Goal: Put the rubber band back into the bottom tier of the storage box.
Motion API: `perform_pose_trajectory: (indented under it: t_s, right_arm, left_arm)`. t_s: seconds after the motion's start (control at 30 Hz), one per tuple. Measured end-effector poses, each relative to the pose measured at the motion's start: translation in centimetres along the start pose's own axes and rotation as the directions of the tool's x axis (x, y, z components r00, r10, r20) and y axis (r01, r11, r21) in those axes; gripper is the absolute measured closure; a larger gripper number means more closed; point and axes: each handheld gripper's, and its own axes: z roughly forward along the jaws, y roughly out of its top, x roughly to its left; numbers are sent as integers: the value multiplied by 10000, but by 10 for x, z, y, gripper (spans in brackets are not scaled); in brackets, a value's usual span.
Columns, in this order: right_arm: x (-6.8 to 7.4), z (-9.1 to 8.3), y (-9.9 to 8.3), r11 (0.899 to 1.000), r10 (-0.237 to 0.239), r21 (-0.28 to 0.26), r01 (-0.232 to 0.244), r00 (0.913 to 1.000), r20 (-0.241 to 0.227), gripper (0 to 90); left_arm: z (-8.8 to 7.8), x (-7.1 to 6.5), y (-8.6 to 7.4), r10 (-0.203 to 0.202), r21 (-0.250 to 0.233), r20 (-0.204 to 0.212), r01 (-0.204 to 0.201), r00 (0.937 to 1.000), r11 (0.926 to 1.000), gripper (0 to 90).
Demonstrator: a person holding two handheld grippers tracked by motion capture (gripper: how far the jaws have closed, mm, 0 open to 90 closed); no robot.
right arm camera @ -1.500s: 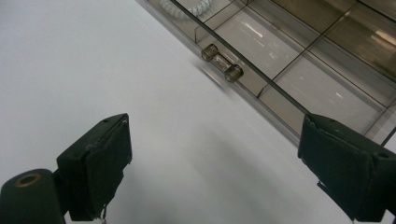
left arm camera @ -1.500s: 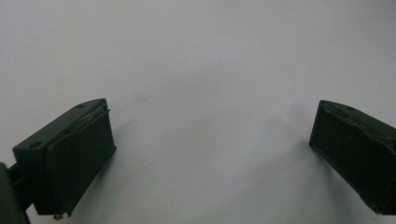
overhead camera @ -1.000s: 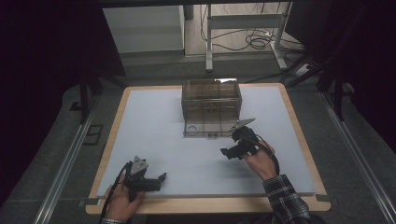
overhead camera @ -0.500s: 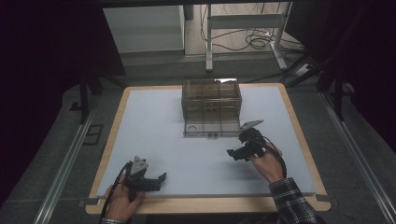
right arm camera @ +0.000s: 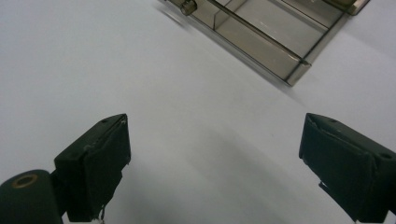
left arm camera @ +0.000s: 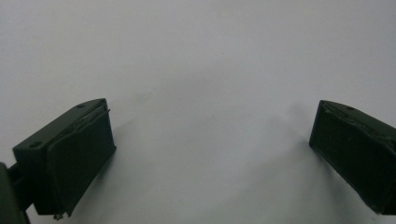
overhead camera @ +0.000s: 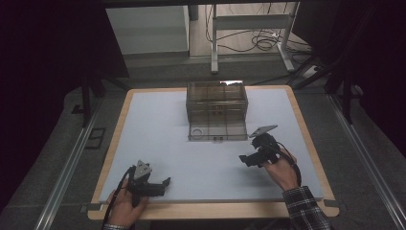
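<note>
Left gripper [left arm camera: 210, 154] seen over bare table [left arm camera: 196, 56].
Jaws are spread wide apart, nothing is held between them; faint shadows are cast on the pale surface beside each jaw.
</note>
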Motion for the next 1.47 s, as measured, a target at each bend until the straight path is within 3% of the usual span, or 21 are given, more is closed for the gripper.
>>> perform_pose_trajectory:
  t_s: [0.9, 1.2, 1.33, 1.47]
  right_arm:
    - [-14, -18, -33, 9997, 212, 128, -216, 9993, 318, 77]
    - [-24, -11, -51, 9978, 603, 258, -614, 9974, 398, 55]
    - [-25, -3, -55, 9945, 591, 828, -647, 9959, 691, 43]
    - [-27, 0, -57, 9929, 773, 852, -832, 9946, 695, 25]
  left_arm:
    - [0, 0, 0, -3, 0, -3, 3, 10000, 10000, 0]
    - [0, 0, 0, -1, 0, -3, 1, 10000, 10000, 0]
    - [0, 0, 0, 3, -1, -4, -3, 10000, 10000, 0]
    - [0, 0, 0, 1, 4, 2, -1, 10000, 10000, 0]
